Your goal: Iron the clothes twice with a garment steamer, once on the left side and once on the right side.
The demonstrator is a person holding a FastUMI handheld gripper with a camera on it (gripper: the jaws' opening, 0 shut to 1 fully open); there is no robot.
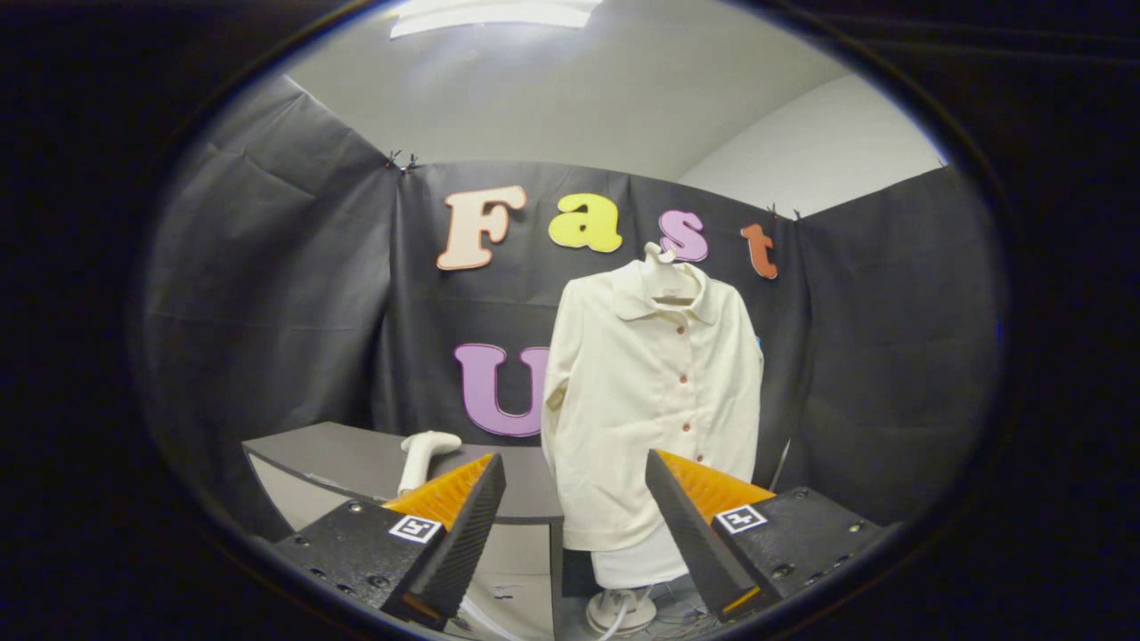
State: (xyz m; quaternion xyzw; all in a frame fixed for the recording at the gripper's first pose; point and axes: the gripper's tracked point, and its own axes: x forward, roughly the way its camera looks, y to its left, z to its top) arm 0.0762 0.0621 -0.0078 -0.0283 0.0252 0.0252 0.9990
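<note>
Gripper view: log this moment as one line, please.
claw: open, holding nothing | steamer: untouched on grey table, beyond one finger | shirt: hanging, buttoned, ahead | stage: before pickup

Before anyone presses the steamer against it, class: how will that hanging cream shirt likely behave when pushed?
The shirt will probably swing, since it hangs from a hanger. Its drape suggests floppy, light cloth that yields. The open fingers are well short of it.

grey table [356,463], garment steamer [421,456] standing on it
</note>
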